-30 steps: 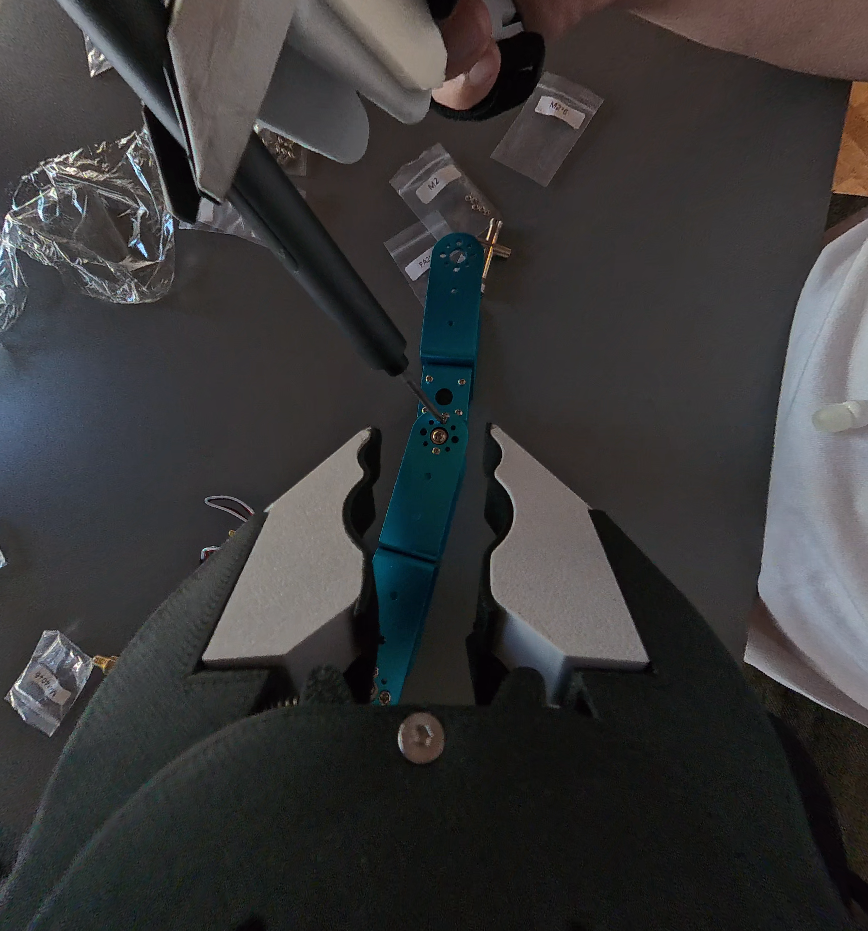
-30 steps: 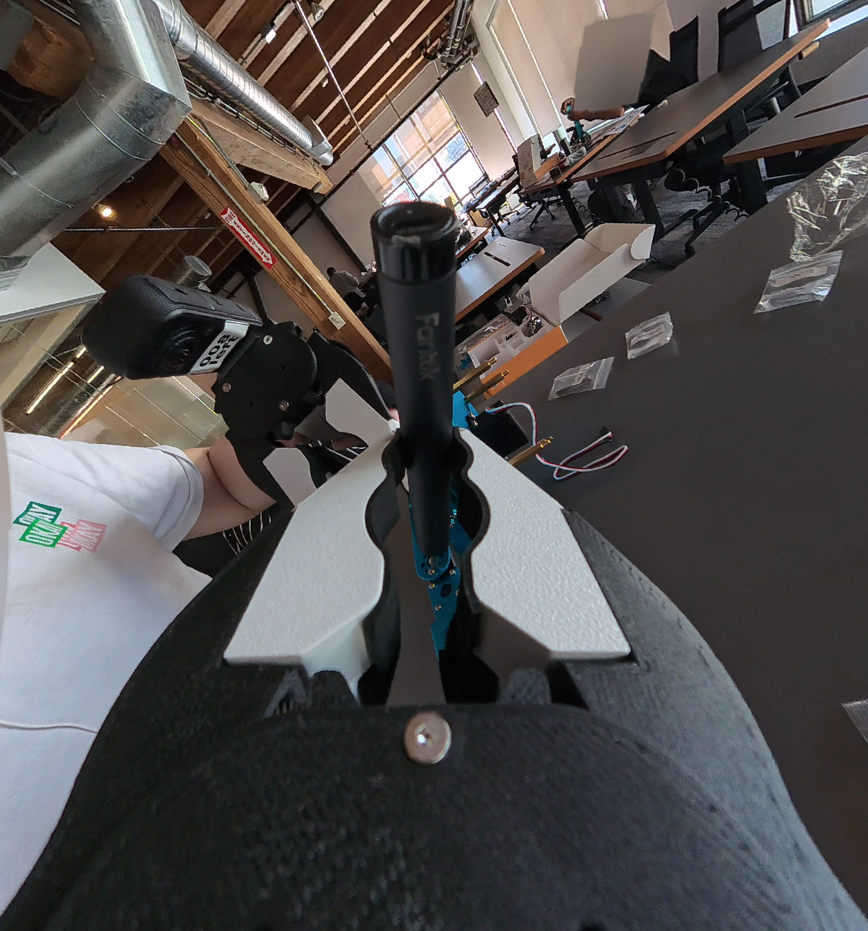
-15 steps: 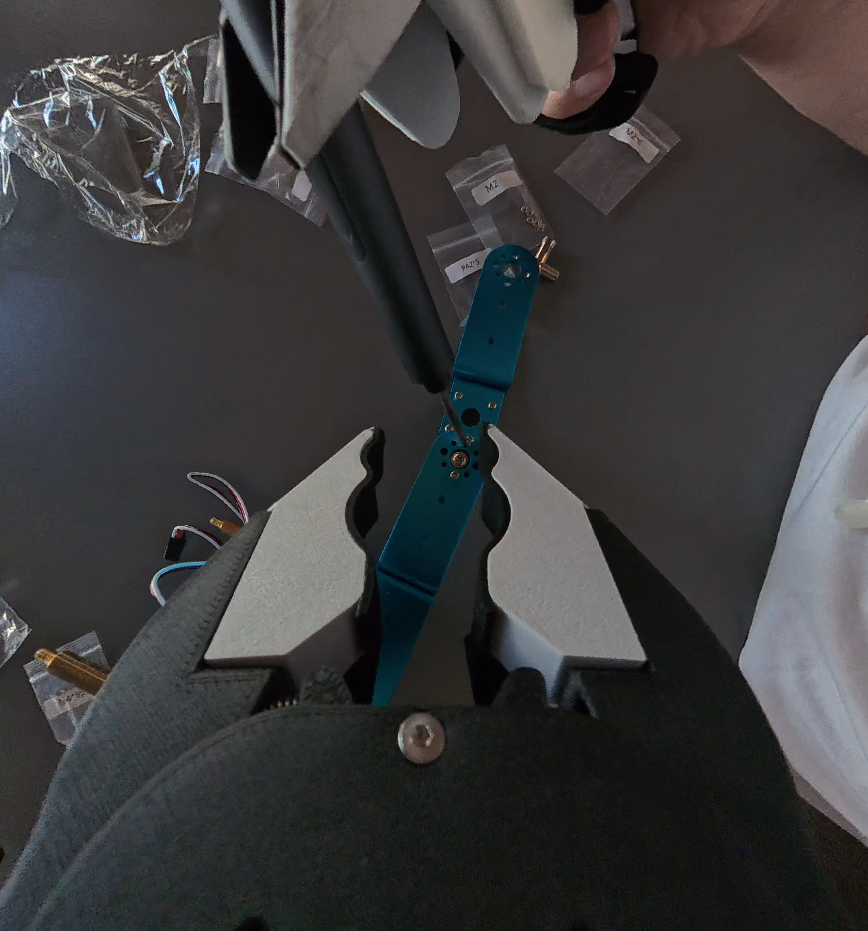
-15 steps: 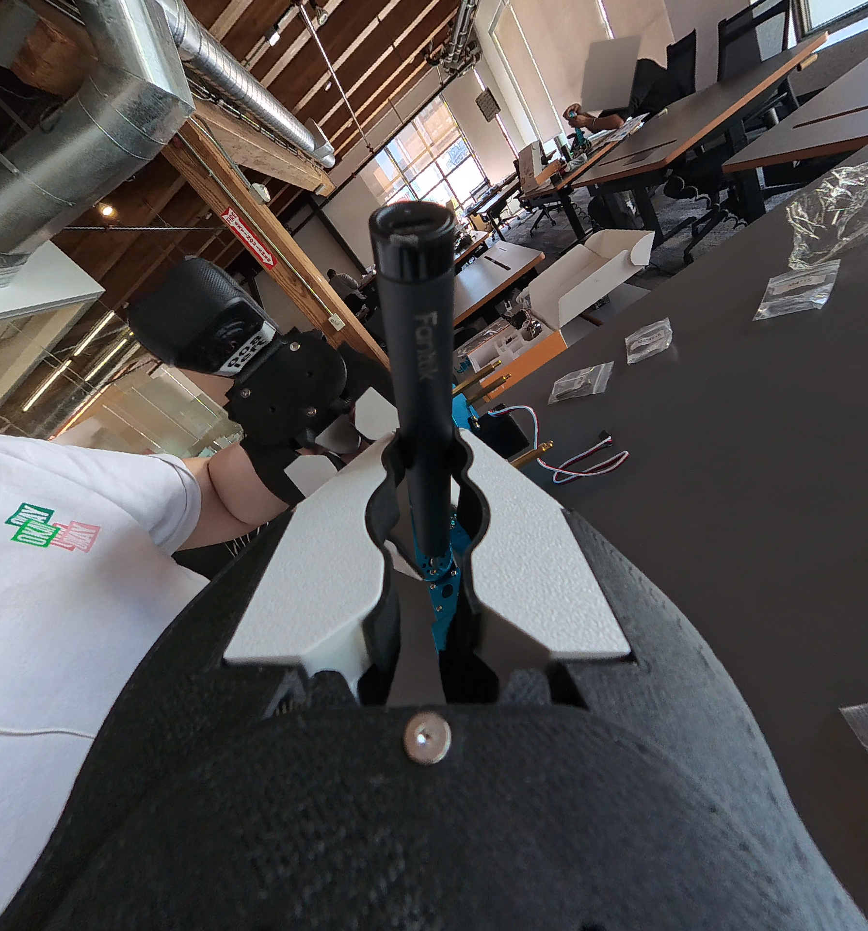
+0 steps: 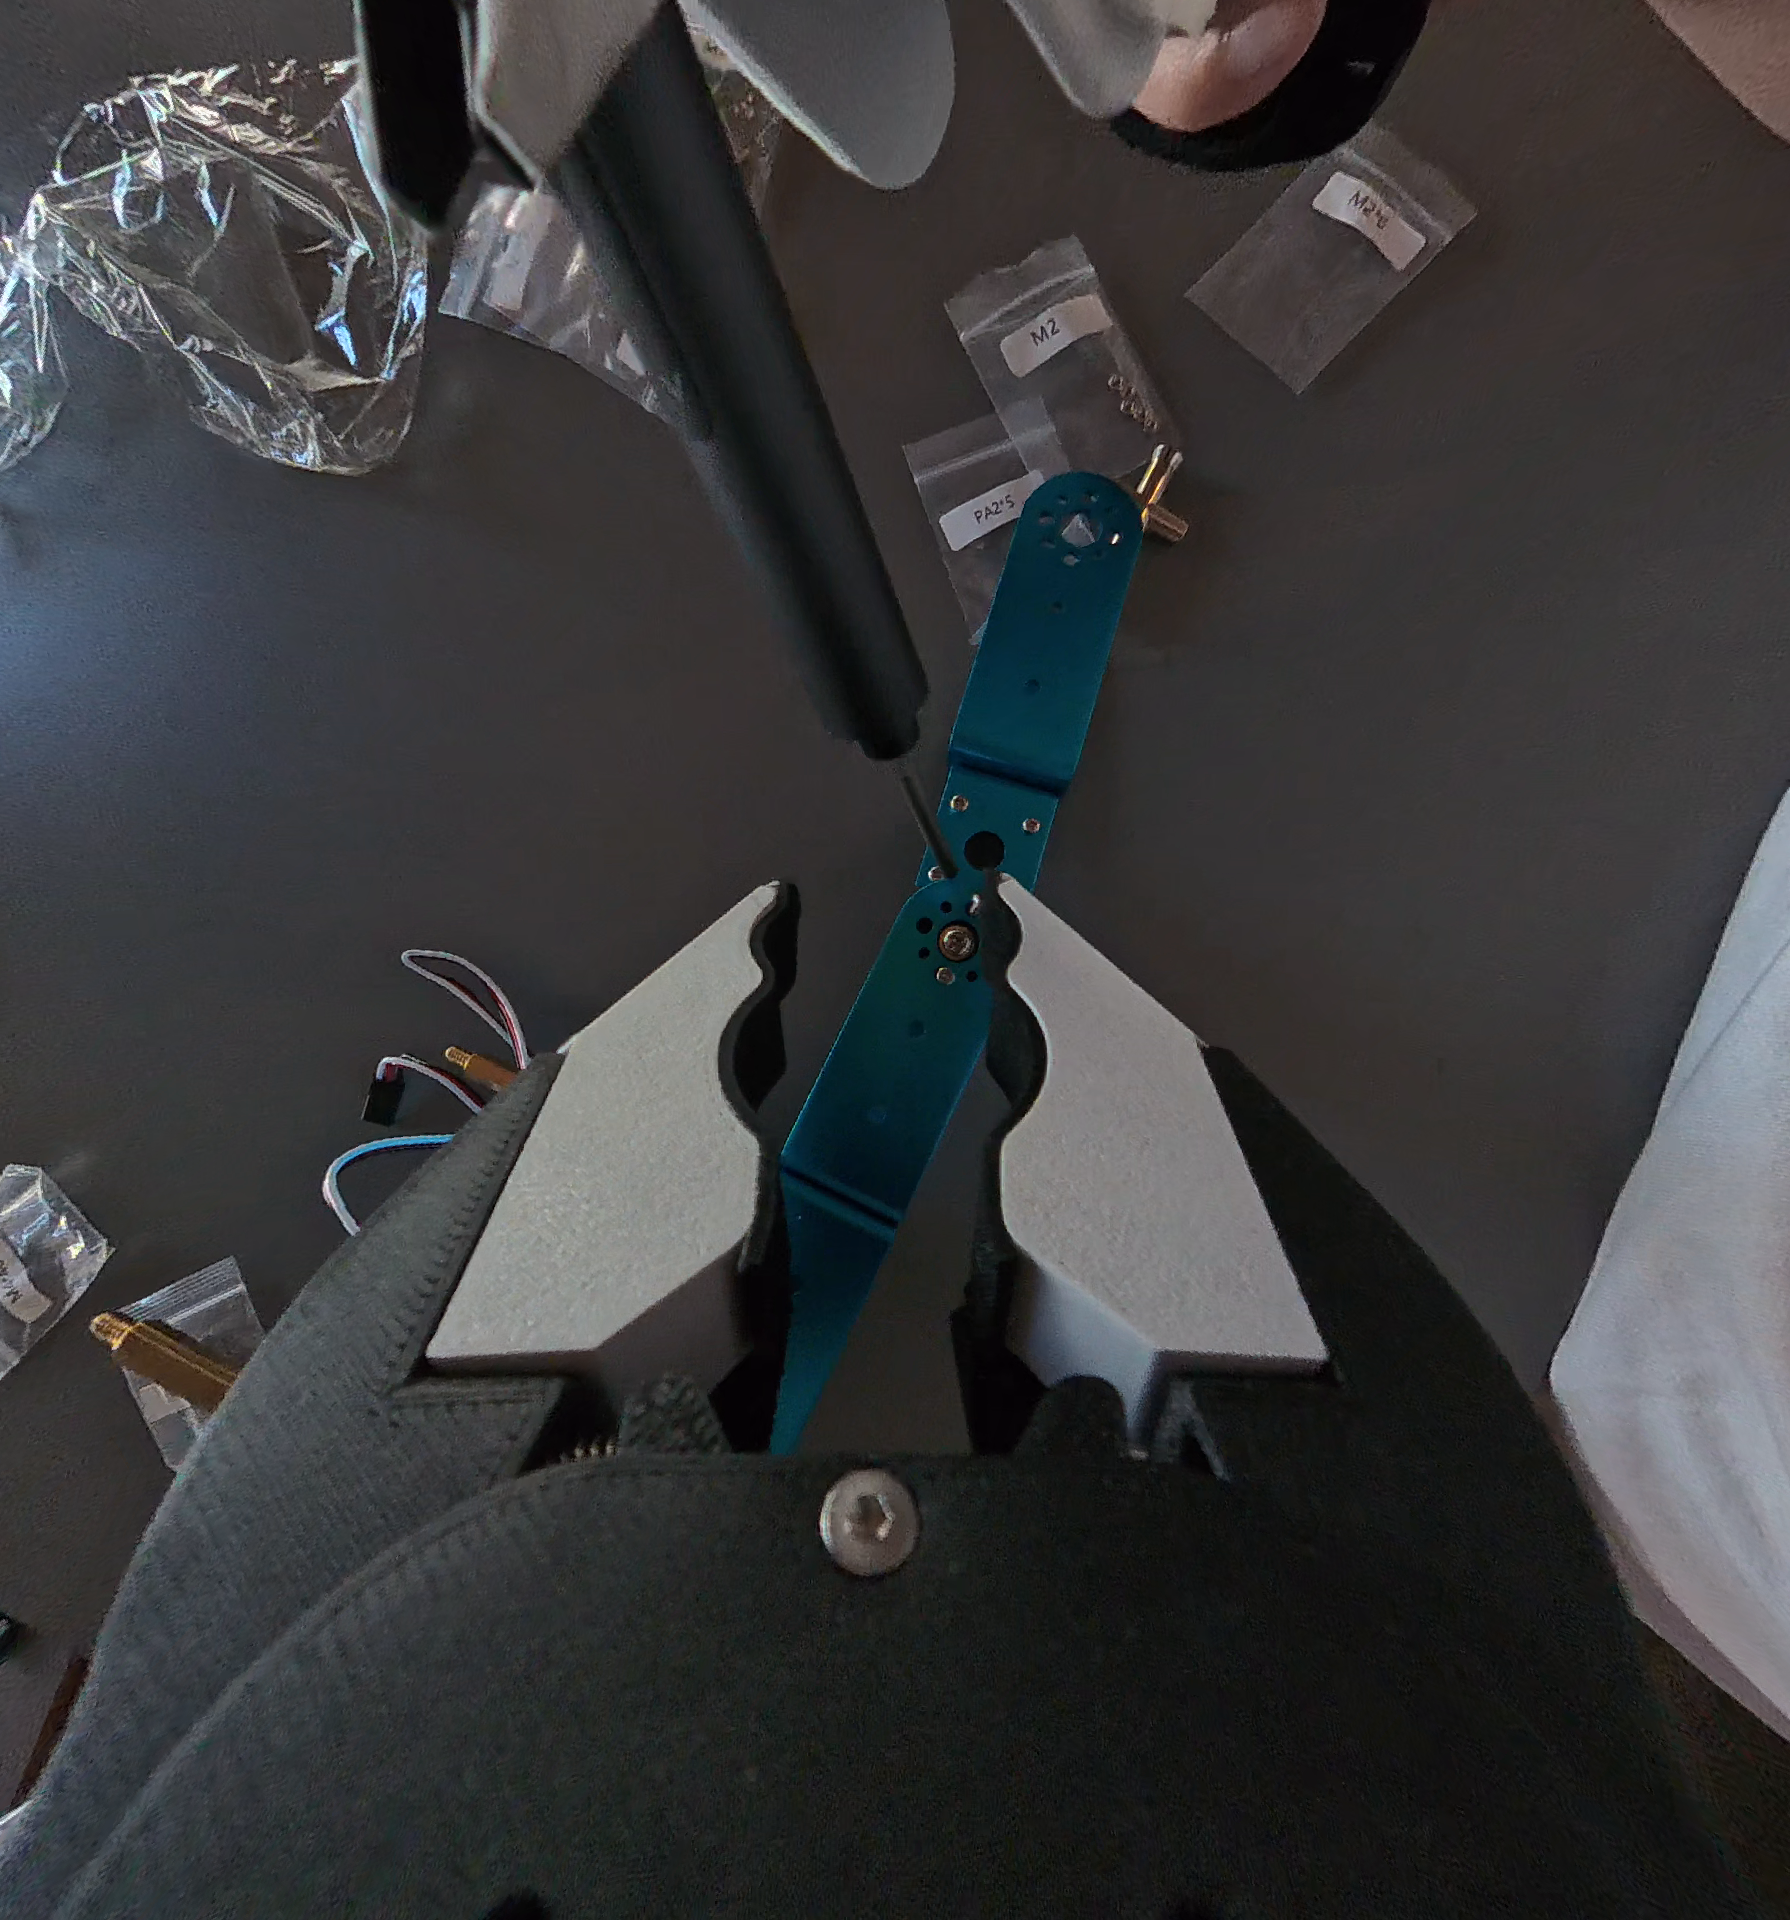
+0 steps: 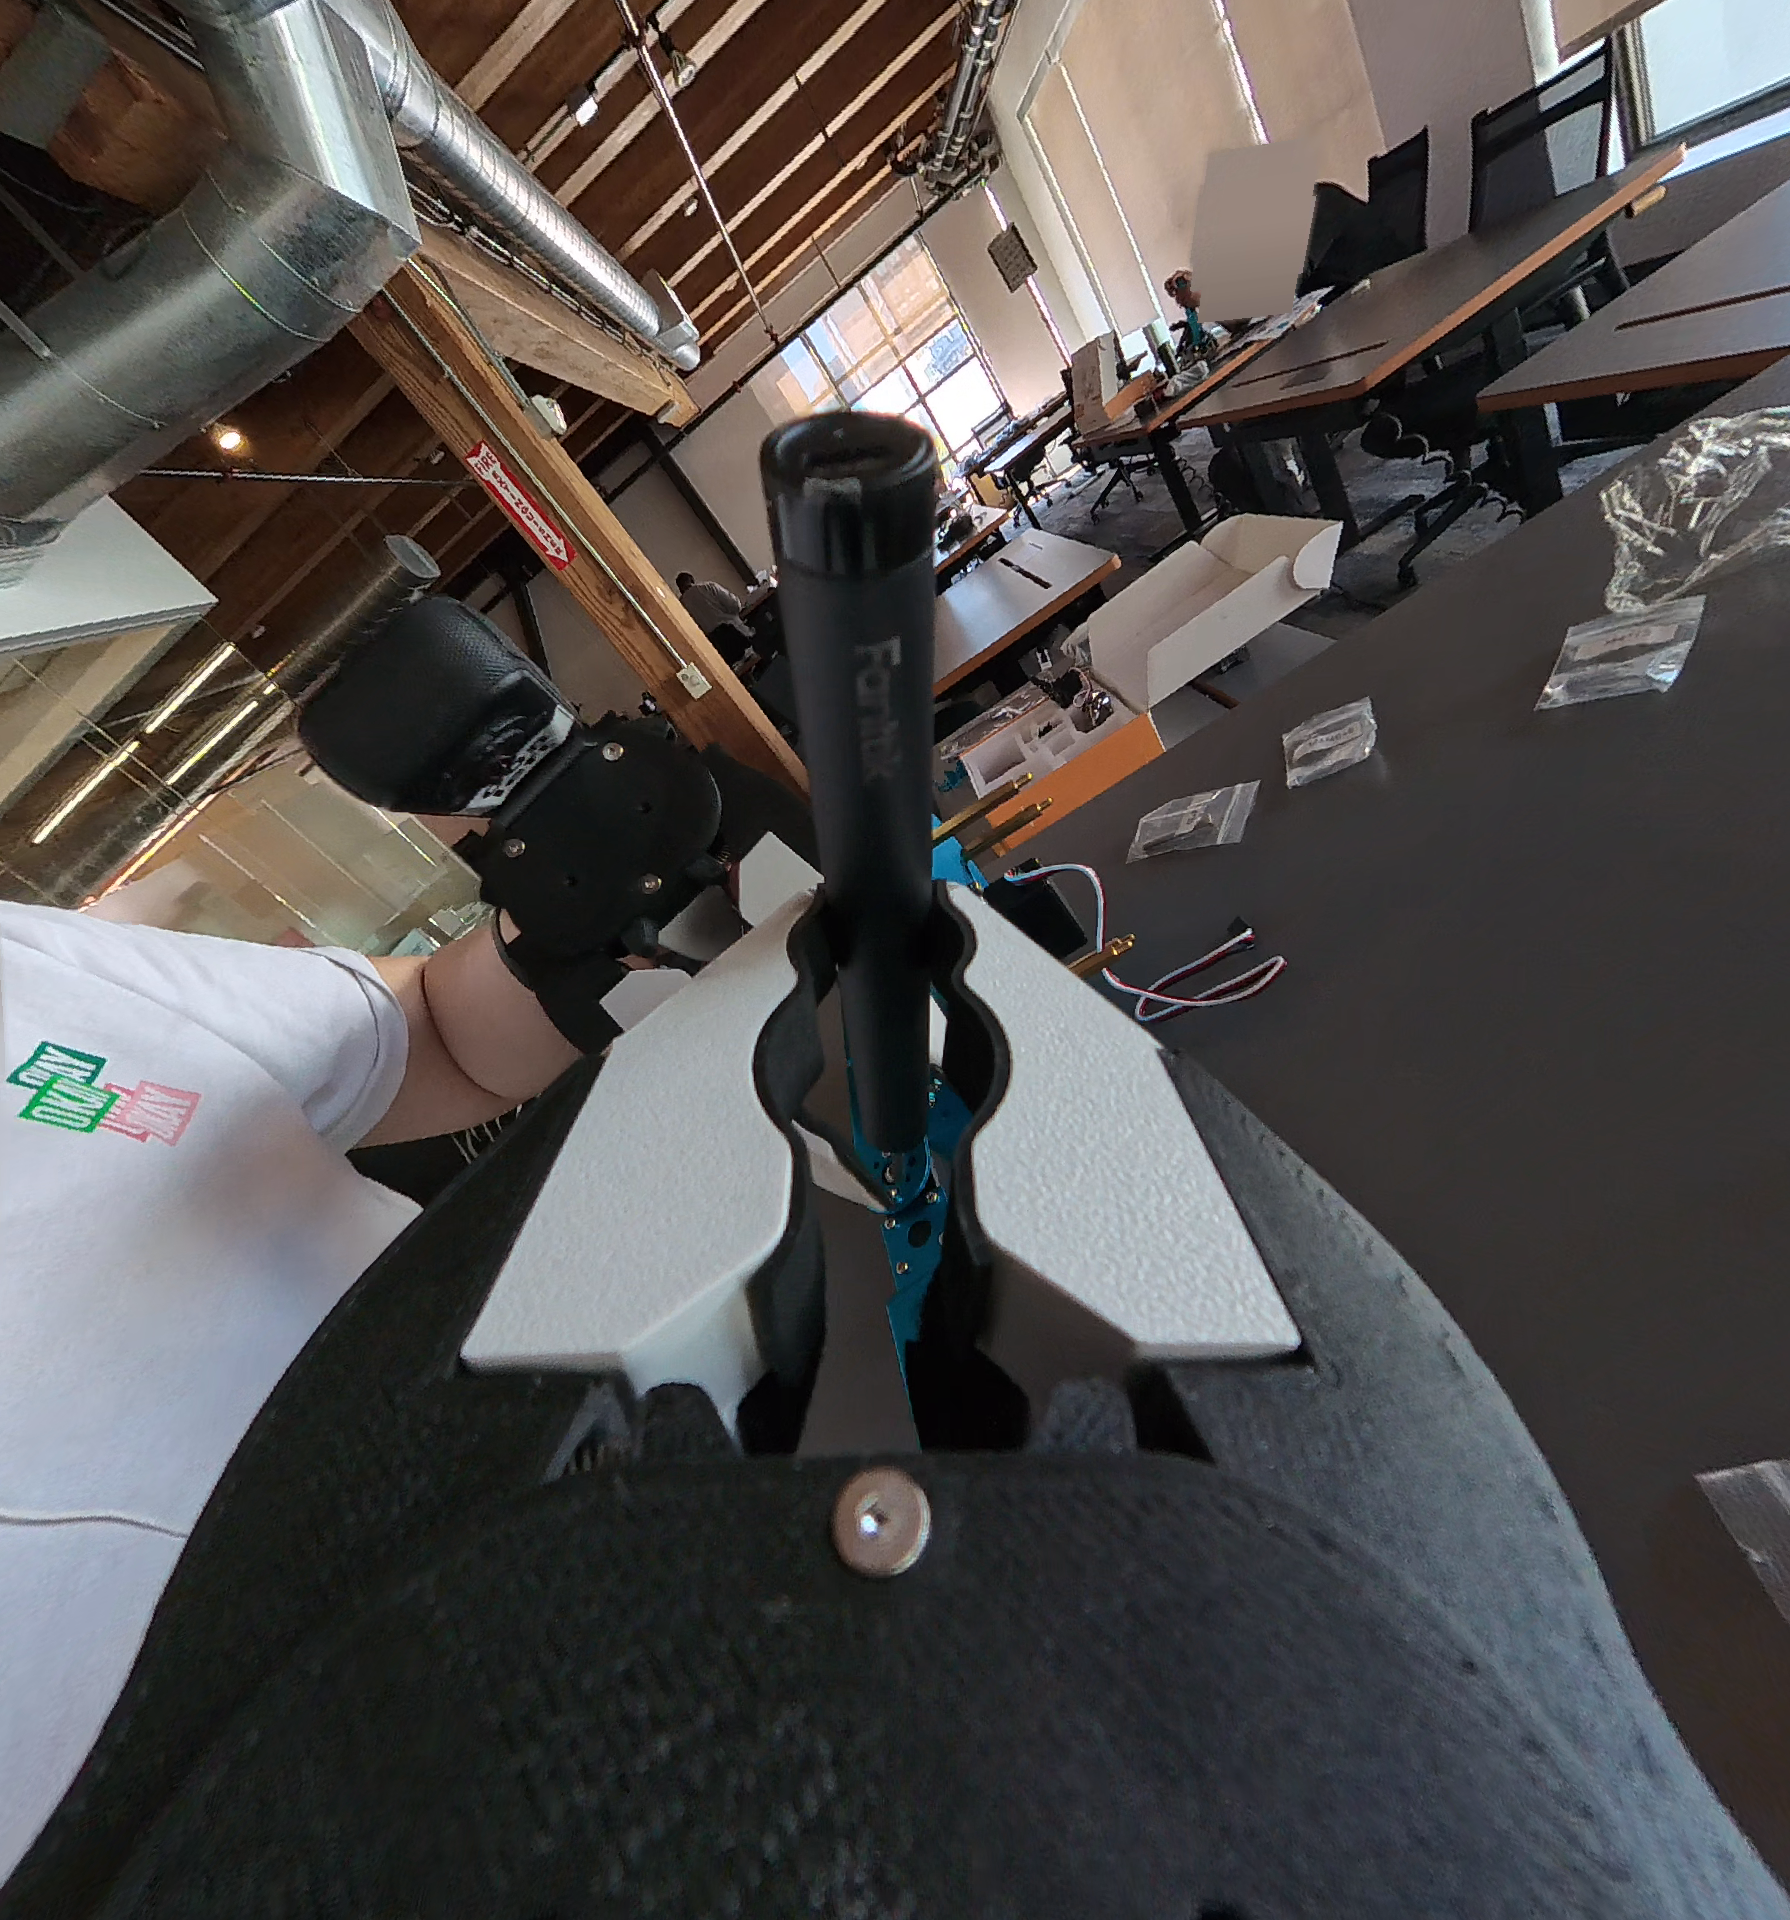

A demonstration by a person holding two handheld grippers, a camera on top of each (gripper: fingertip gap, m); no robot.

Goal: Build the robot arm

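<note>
A blue metal bracket point(image 5: 901, 1060) made of two jointed pieces runs slantwise between the fingers of my left gripper point(image 5: 891, 904). Its lower end sits at the root of the left finger. The right fingertip point(image 5: 1036, 935) touches it beside the joint screw. My right gripper point(image 6: 883, 904) is shut on a black screwdriver point(image 6: 860, 727), whose handle sticks out past the fingertips. In the left wrist view the screwdriver point(image 5: 787, 499) comes down from the upper left, with its thin bit on the bracket just above the joint. The bracket point(image 6: 912, 1236) also shows below the screwdriver in the right wrist view.
On the dark table point(image 5: 351, 727) lie crumpled clear wrap point(image 5: 195, 260), small zip bags point(image 5: 1057, 343), brass standoffs point(image 5: 1161, 494) and thin wires point(image 5: 455, 1039). A person's white shirt point(image 5: 1753, 1195) is at the right. A white box point(image 6: 1213, 613) stands beyond the table edge.
The bracket now slants further right between the left fingers and touches the right fingertip. The screwdriver bit stays at the joint. The left gripper's body has tipped towards the right gripper.
</note>
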